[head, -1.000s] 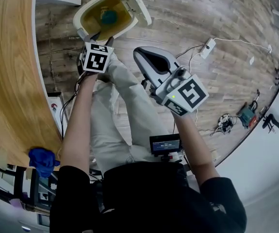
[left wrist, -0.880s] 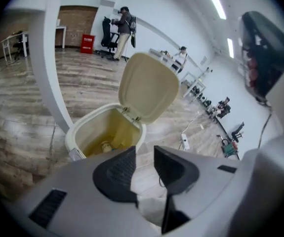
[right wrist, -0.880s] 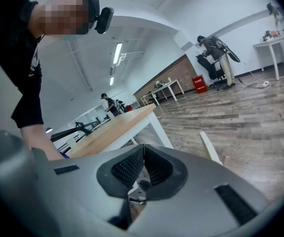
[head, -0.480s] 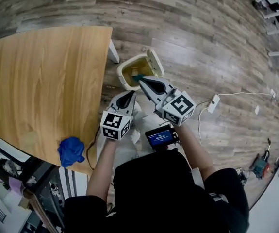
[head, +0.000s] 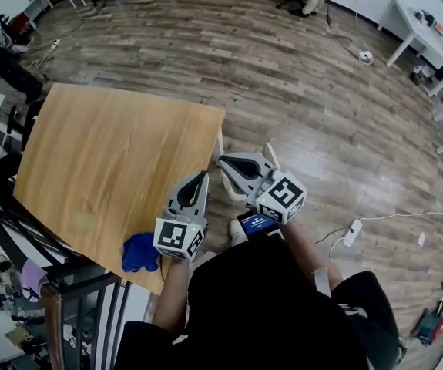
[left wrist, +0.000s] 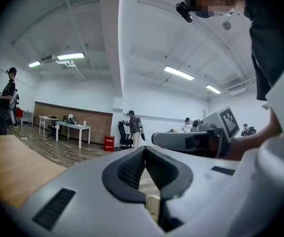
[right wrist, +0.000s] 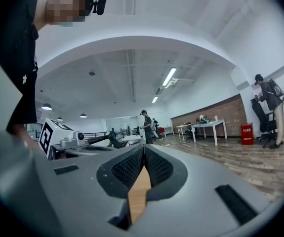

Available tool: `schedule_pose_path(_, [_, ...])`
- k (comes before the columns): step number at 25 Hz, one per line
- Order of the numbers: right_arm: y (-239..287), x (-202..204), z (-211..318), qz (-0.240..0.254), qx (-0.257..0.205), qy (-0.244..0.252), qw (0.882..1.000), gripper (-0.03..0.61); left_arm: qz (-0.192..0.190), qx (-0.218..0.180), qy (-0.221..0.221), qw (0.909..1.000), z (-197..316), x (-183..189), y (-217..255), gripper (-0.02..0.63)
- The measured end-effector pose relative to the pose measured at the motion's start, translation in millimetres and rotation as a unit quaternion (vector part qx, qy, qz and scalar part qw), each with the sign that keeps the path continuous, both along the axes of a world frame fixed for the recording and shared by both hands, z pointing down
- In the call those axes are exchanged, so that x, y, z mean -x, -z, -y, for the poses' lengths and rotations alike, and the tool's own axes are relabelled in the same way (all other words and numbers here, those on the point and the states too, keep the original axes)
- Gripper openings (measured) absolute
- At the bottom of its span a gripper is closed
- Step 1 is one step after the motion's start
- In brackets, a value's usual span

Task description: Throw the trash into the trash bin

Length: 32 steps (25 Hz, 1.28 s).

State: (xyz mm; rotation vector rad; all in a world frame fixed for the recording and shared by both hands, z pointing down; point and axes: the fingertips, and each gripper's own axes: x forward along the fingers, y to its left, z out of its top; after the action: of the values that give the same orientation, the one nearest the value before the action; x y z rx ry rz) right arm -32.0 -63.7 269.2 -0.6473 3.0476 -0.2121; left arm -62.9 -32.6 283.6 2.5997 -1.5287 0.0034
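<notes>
Two grippers, both empty. The left gripper [head: 203, 176] and the right gripper [head: 223, 161] hang side by side just off the tabletop's [head: 113, 160] near right edge. Each gripper view shows the pads pressed together with nothing between them.

One blue crumpled wad of trash [head: 139, 251] is left. It sits right at the tabletop's near edge, just beside the left gripper's marker cube [head: 178, 238]. The trash bin is mostly hidden behind the right gripper. Only a pale sliver shows [head: 270, 155], probably its lid, on the floor off the table's right edge.

Likely risks:
- The wad is so close to the edge that a sloppy approach could nudge it onto the floor.
- The jaws must open before the grab, or they just shove it.
- The wad looks soft, so a pinch on one fold may slip on the way over.
- With the bin hidden from the head view, the release may miss the opening.
</notes>
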Motion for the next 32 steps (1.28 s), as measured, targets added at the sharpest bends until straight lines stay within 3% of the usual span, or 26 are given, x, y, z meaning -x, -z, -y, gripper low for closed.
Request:
schedule_pose_path(7, [42.9, 20.6, -38.2, 0.039, -0.053, 0.039, 0.997, -0.002, -0.008, -0.059, 0.033, 0.9977, -24.9, 25.9, 44.2, 0.008])
schedule_pose_path(22, [59.8, 42.4, -48.8, 0.080, -0.053, 0.094, 0.991, -0.002, -0.027, -0.070, 0.067, 0.9949, -38.7, 48.0, 58.7, 0.008])
schedule_pose_path(32, [62.0, 39.2, -42.2, 0.095, -0.045, 0.099, 0.990, -0.002, -0.052, -0.060, 0.070, 0.9944, -33.7, 41.7, 54.1, 0.008])
